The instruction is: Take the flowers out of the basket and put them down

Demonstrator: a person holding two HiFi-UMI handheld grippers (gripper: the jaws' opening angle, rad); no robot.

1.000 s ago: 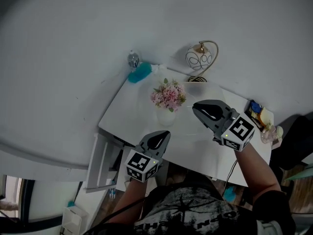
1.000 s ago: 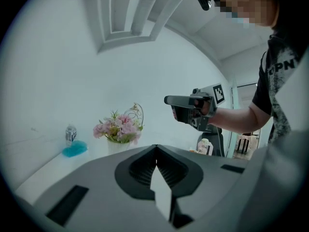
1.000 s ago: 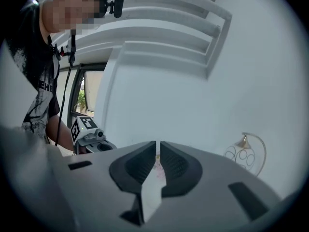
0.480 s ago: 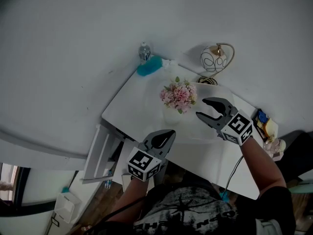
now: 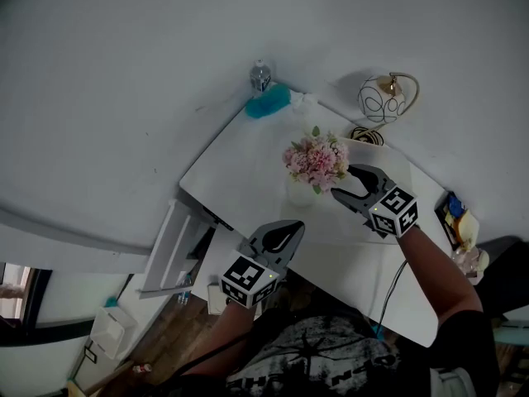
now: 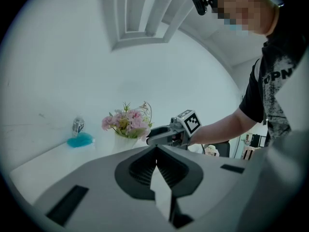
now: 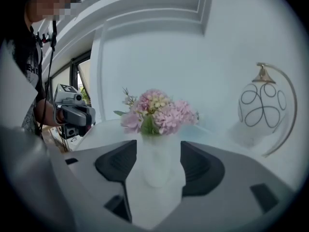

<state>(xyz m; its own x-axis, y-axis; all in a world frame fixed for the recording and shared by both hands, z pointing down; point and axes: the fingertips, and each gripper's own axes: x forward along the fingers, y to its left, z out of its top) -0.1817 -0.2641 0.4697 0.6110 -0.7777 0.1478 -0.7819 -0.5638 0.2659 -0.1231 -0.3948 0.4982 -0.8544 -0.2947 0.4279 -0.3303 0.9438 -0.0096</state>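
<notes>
A bunch of pink flowers [image 5: 316, 159] stands upright in a white vase-like basket [image 5: 301, 193] on the white table [image 5: 240, 168]. My right gripper [image 5: 342, 181] is close at their right, tips pointing at them. Its jaws are opening; in the right gripper view the basket [image 7: 157, 170] and flowers [image 7: 157, 111] show through the gap, and the pads do not touch them. My left gripper [image 5: 282, 236] hovers at the table's near edge, shut and empty. In the left gripper view the flowers [image 6: 126, 122] and the right gripper [image 6: 153, 135] lie ahead of the closed left gripper [image 6: 157, 151].
A globe lamp on a gold arc [image 5: 384, 100] stands behind the flowers, also right of them in the right gripper view [image 7: 263, 103]. A teal cloth [image 5: 269, 103] and a small bottle [image 5: 261, 76] sit at the far corner. Small clutter [image 5: 457, 213] lies at the table's right end. A drawer [image 5: 169, 251] hangs open at the left.
The right gripper has gone from shut to open and moved in toward the flowers. The left gripper has stayed shut near the table's front edge. The head view has shifted.
</notes>
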